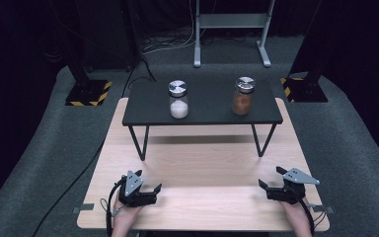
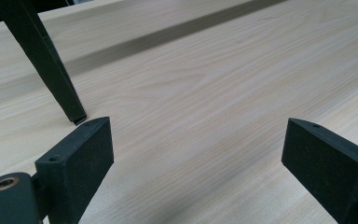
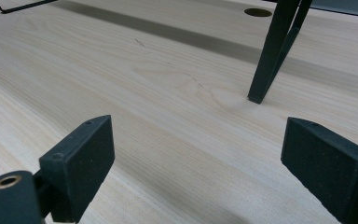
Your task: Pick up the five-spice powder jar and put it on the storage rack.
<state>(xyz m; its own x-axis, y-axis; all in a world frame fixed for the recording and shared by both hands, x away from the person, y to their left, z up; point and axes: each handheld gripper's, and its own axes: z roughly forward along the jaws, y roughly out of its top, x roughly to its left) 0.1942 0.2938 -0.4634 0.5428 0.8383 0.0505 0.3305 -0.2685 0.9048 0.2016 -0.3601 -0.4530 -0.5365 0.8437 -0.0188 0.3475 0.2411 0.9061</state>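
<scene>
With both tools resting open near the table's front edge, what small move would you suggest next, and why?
Probably lift the right tool forward toward the brown jar on the black shelf. Both tools are open and empty, the left tool likewise, and both jars stand upright, untouched, with the brown one on the right side.

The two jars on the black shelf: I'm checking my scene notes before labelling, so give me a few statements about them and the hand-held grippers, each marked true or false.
1. The jar of white powder stands to the left of the jar of brown powder in the high view. True.
2. Both jars lie on their sides. False: both stand upright on the black shelf, lids on.
3. The left hand-held gripper is open with nothing between its jaws. True.
4. The right hand-held gripper holds the jar of brown powder. False: it is open and empty, low over the wooden table.
5. The jars touch each other. False: they stand well apart.
</scene>
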